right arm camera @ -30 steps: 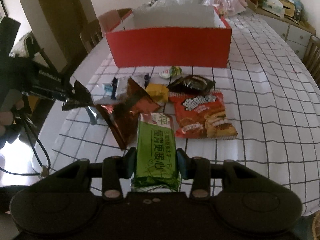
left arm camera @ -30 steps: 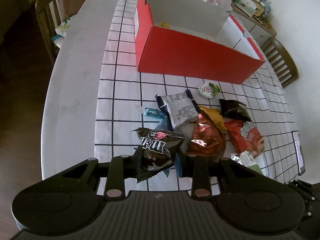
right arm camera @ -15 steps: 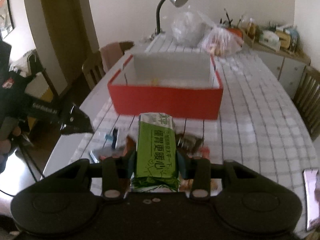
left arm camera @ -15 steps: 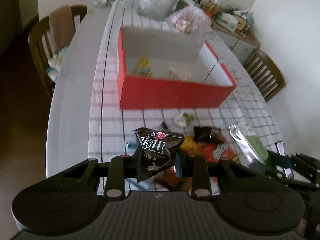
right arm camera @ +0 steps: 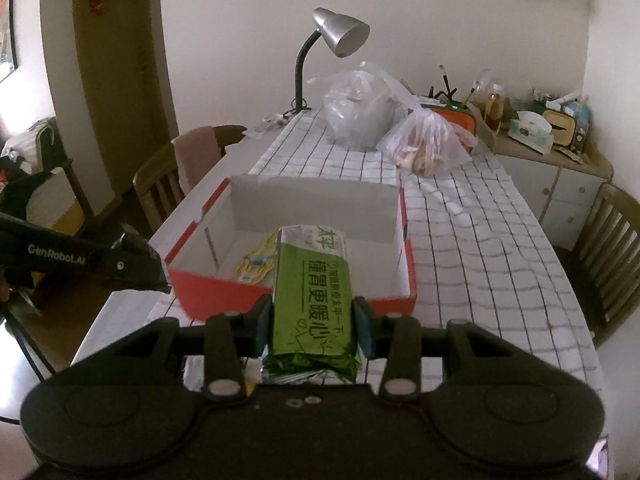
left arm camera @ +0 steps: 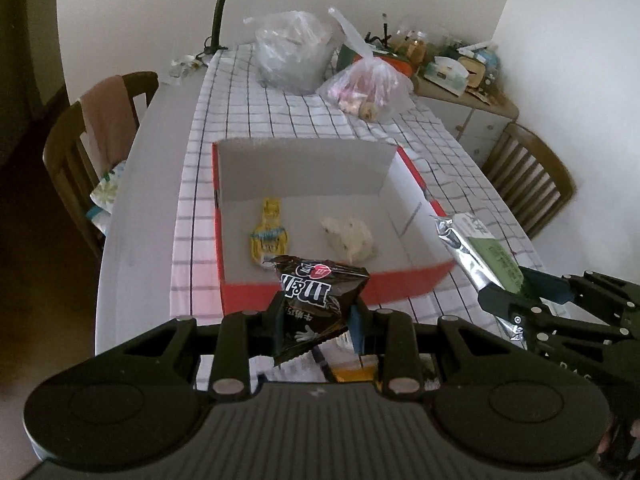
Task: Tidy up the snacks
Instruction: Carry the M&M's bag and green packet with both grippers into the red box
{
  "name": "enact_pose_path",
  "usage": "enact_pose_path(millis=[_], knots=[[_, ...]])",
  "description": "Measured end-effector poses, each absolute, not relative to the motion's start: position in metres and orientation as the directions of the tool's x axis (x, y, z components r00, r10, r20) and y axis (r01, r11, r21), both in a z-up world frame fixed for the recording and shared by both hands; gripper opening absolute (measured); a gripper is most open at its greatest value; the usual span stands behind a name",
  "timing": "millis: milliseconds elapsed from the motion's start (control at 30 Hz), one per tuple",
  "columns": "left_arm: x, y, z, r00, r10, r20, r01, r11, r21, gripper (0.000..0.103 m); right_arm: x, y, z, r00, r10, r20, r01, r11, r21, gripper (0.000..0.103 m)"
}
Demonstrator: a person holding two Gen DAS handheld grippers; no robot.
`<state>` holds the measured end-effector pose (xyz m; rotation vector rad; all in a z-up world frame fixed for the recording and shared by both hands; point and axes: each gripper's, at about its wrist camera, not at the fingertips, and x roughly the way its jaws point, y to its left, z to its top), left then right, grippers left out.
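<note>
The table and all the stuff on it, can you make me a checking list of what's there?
Surface: white table with black-grid cloth.
Job's things: open red cardboard box holding a yellow packet and a white crumpled wrapper.
Clutter: two plastic bags, silver desk lamp.
Tools: left tool shut on black M&M's bag; right tool shut on green snack pack.
Cables: lamp cord, unclear.
Surroundings: wooden chairs, crowded sideboard.

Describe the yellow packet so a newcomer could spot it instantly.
Find the red box with white inner walls on the checked tablecloth. Inside, on the floor's left half, lies the yellow packet, flat and bottle-shaped with blue print, unlike the crumpled white lump beside it.
</note>
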<state>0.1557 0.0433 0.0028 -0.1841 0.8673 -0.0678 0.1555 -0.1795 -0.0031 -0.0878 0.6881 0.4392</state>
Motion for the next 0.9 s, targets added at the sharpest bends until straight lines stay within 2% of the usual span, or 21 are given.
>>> enact_pose_path(millis=[467,900], knots=[[0.253,0.047,-0.003,0.588,-0.041,-0.808,-0.071,0.992,-0.102,0.030,0.253,-0.162,-0.020,0.644,0.348,-0.682,-0.438,0.898,0.045,0.041],[0.332,0.049,-0.047,0.445,0.001,-0.896,-0.093,0.995,-0.045,0.030,0.328,-0.131,-0.062,0.539,0.330,-0.775,-0.463,0.885,0.054,0.041]])
